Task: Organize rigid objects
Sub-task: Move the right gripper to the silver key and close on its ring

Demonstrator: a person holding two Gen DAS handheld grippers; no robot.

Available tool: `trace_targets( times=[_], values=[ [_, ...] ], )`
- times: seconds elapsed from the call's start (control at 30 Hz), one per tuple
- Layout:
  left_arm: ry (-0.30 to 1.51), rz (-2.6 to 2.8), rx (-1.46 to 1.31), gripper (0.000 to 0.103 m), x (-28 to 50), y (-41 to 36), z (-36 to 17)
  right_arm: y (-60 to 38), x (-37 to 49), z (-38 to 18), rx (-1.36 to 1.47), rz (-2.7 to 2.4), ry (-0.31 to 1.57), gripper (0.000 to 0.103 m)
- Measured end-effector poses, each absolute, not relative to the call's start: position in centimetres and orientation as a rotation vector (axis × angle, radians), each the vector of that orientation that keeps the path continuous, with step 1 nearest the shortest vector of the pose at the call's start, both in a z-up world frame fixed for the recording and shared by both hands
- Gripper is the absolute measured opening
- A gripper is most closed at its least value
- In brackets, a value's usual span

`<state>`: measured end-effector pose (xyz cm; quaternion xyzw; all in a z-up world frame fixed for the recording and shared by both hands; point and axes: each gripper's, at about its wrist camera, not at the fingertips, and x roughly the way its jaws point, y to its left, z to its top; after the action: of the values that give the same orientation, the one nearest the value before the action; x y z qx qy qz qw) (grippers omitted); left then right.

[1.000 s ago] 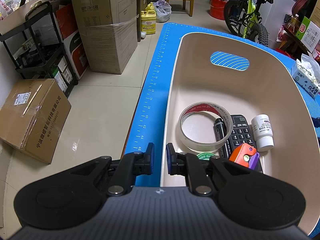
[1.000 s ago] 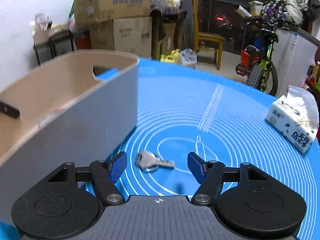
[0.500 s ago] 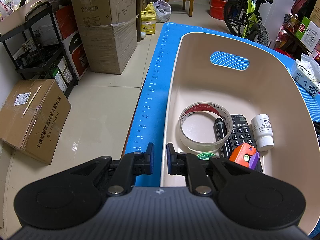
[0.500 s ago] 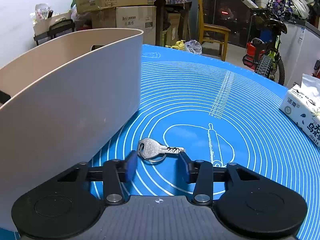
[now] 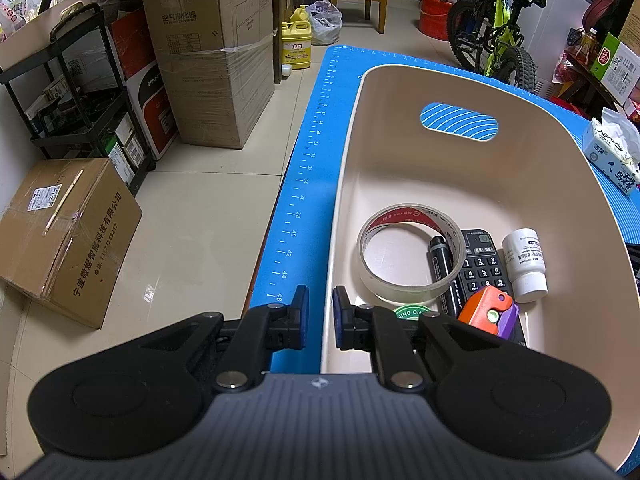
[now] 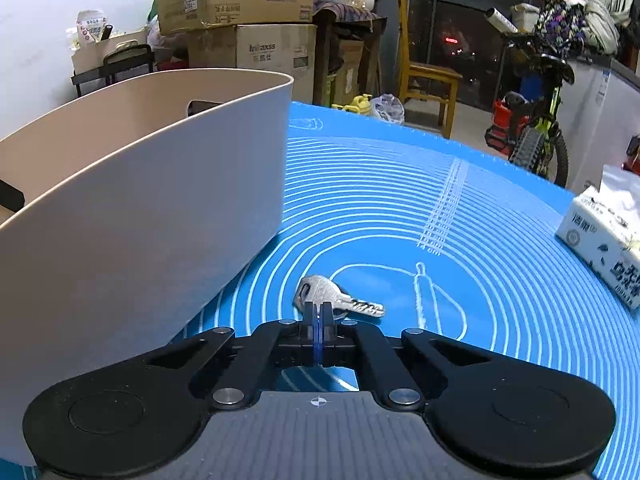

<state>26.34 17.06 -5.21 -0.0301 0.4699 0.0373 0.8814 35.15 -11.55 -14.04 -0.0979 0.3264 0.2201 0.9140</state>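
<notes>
A beige bin (image 5: pixel 472 176) on the blue mat holds a tape roll (image 5: pixel 412 254), a black marker (image 5: pixel 442 268), a remote (image 5: pixel 484 268), a white bottle (image 5: pixel 526 264) and an orange-purple toy (image 5: pixel 490 312). My left gripper (image 5: pixel 320 316) straddles the bin's near-left rim with its jaws a narrow gap apart, holding nothing visible. In the right wrist view, silver keys (image 6: pixel 336 298) lie on the mat just right of the bin (image 6: pixel 140 220). My right gripper (image 6: pixel 318 314) is shut on the keys at their ring end.
A tissue pack (image 6: pixel 604 240) sits at the mat's right side; it also shows in the left wrist view (image 5: pixel 612 156). Cardboard boxes (image 5: pixel 216 60), a black rack (image 5: pixel 76 92), a bicycle (image 5: pixel 500 44) and a chair stand on the floor beyond the table.
My right gripper moved forward over the keys and its jaws closed from wide open to shut on them. The left gripper has not moved.
</notes>
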Motion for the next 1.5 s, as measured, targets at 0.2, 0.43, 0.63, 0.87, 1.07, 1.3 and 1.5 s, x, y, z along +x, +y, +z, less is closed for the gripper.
trace_targets(
  times=[0.2,0.43,0.63,0.87,1.07,1.3,1.5],
  values=[
    [0.979,0.078,-0.063,0.016,26.3,17.0,-5.2,-12.1,37.1,-13.8,-0.175,0.439,0.679,0.06],
    [0.979,0.078,-0.062,0.016,26.4,17.0,-5.2,-12.6,38.3,-14.9,-0.143,0.434,0.697,0.078],
    [0.979,0.08,-0.06,0.016,26.4,17.0,-5.2,-12.8,37.5,-14.7,-0.132,0.482,0.664,0.052],
    [0.978,0.079,-0.06,0.016,26.4,16.9,-5.2,-12.8,36.1,-13.9,-0.115,0.537,0.623,0.021],
    [0.978,0.08,-0.06,0.016,26.4,16.9,-5.2,-12.1,36.3,-13.6,-0.082,0.575,0.618,0.02],
    [0.978,0.079,-0.059,0.016,26.4,17.0,-5.2,-10.1,36.9,-14.4,-0.093,0.564,0.654,0.021],
    [0.977,0.079,-0.06,0.016,26.5,16.7,-5.3,-10.1,36.2,-14.5,-0.181,0.552,0.639,0.054]
  ],
)
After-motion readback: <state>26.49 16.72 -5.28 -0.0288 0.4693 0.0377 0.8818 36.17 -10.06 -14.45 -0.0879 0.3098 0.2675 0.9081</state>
